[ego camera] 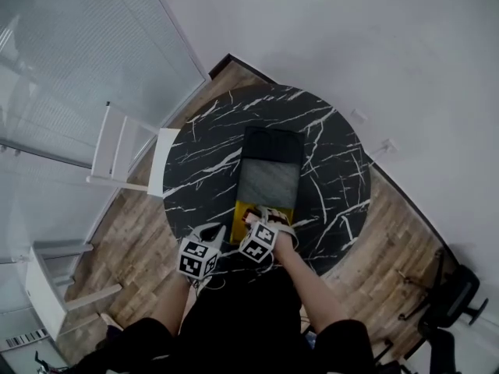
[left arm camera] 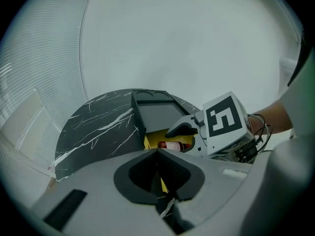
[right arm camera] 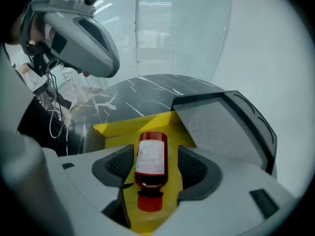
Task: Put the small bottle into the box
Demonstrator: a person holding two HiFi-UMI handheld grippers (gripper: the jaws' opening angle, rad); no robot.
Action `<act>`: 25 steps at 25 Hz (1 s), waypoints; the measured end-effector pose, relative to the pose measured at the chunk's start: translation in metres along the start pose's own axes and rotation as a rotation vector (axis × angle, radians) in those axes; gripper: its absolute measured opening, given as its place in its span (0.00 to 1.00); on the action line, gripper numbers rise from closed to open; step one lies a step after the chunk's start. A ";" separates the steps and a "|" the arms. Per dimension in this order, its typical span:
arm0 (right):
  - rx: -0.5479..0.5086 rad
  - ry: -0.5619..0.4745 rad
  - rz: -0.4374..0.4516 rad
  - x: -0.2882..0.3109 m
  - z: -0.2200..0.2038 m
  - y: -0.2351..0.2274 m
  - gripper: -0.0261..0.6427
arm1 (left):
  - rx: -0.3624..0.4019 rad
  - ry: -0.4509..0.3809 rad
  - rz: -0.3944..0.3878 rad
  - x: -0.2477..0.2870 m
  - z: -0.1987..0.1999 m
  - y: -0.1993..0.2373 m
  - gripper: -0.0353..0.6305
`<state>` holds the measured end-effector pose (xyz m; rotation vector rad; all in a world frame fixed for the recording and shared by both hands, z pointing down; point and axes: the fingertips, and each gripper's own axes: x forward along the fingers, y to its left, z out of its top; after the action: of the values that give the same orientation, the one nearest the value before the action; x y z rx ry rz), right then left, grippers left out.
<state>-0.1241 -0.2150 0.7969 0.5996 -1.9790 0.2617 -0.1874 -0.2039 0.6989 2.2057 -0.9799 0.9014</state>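
The small red bottle with a white label and red cap lies on its side on the yellow floor of the open box. My right gripper stands open around it, a pad on each side and a gap to each. The box's dark lid with grey foam lies folded back beyond. From the left gripper view the bottle shows in the yellow box under the right gripper. My left gripper hangs beside the box, shut and empty. In the head view both grippers sit at the near table edge.
The box rests on a round black marble table. A white chair stands at the table's left, by a glass wall with blinds. Wooden floor surrounds the table.
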 end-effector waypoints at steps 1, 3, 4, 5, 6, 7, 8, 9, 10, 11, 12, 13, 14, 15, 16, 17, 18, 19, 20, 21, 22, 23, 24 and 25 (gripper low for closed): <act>0.008 -0.016 -0.003 -0.005 0.000 0.001 0.45 | -0.002 -0.003 0.007 -0.002 0.000 -0.003 0.05; 0.027 -0.053 -0.014 -0.016 -0.002 0.002 0.45 | -0.006 -0.012 0.019 -0.005 0.002 -0.008 0.05; 0.039 -0.074 -0.020 -0.023 -0.004 0.002 0.45 | -0.007 -0.018 0.025 -0.006 0.002 -0.012 0.05; 0.055 -0.097 -0.028 -0.030 -0.005 0.003 0.45 | -0.008 -0.024 0.031 -0.008 0.003 -0.015 0.05; 0.074 -0.122 -0.037 -0.038 -0.007 0.002 0.45 | -0.009 -0.029 0.037 -0.010 0.003 -0.019 0.05; 0.096 -0.146 -0.043 -0.046 -0.008 0.002 0.44 | -0.011 -0.034 0.042 -0.011 0.004 -0.023 0.05; 0.120 -0.169 -0.046 -0.054 -0.010 0.002 0.44 | -0.011 -0.039 0.047 -0.013 0.004 -0.026 0.05; 0.142 -0.191 -0.047 -0.063 -0.012 0.003 0.42 | -0.012 -0.044 0.053 -0.014 0.003 -0.031 0.05; 0.162 -0.212 -0.050 -0.072 -0.015 0.003 0.40 | -0.014 -0.051 0.060 -0.015 0.003 -0.035 0.05; 0.181 -0.234 -0.058 -0.081 -0.017 0.002 0.38 | -0.017 -0.058 0.068 -0.016 0.003 -0.039 0.05; 0.200 -0.260 -0.074 -0.092 -0.019 0.000 0.32 | -0.021 -0.068 0.077 -0.018 0.003 -0.043 0.05; 0.220 -0.291 -0.098 -0.103 -0.021 -0.004 0.24 | -0.026 -0.079 0.086 -0.020 0.004 -0.047 0.05; 0.239 -0.327 -0.128 -0.115 -0.022 -0.008 0.14 | -0.031 -0.092 0.097 -0.021 0.005 -0.050 0.05; 0.255 -0.363 -0.156 -0.127 -0.023 -0.012 0.05 | -0.034 -0.105 0.109 -0.024 0.007 -0.053 0.05; 0.268 -0.393 -0.177 -0.138 -0.024 -0.015 0.04 | -0.035 -0.118 0.120 -0.026 0.009 -0.057 0.05; 0.275 -0.418 -0.192 -0.148 -0.024 -0.017 0.04 | -0.034 -0.132 0.130 -0.030 0.012 -0.061 0.05; 0.279 -0.438 -0.204 -0.157 -0.025 -0.018 0.03 | -0.029 -0.147 0.139 -0.033 0.015 -0.066 0.05; 0.280 -0.453 -0.215 -0.165 -0.027 -0.019 0.03 | -0.024 -0.162 0.146 -0.037 0.018 -0.071 0.05; 0.280 -0.465 -0.224 -0.172 -0.028 -0.020 0.03 | -0.019 -0.175 0.152 -0.040 0.022 -0.076 0.05; 0.280 -0.477 -0.232 -0.179 -0.028 -0.021 0.03 | -0.015 -0.188 0.156 -0.042 0.025 -0.081 0.05; 0.282 -0.490 -0.239 -0.185 -0.029 -0.022 0.03 | -0.013 -0.201 0.159 -0.044 0.028 -0.086 0.05; 0.286 -0.508 -0.247 -0.193 -0.028 -0.023 0.03 | -0.011 -0.215 0.163 -0.047 0.031 -0.090 0.05; 0.291 -0.530 -0.256 -0.202 -0.026 -0.025 0.03 | -0.011 -0.230 0.168 -0.050 0.035 -0.095 0.05; 0.298 -0.557 -0.267 -0.212 -0.023 -0.026 0.03 | -0.010 -0.246 0.175 -0.054 0.039 -0.099 0.05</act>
<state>-0.0143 -0.1641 0.6189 1.2243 -2.3708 0.2423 -0.1233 -0.1515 0.6131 2.2871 -1.3060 0.7081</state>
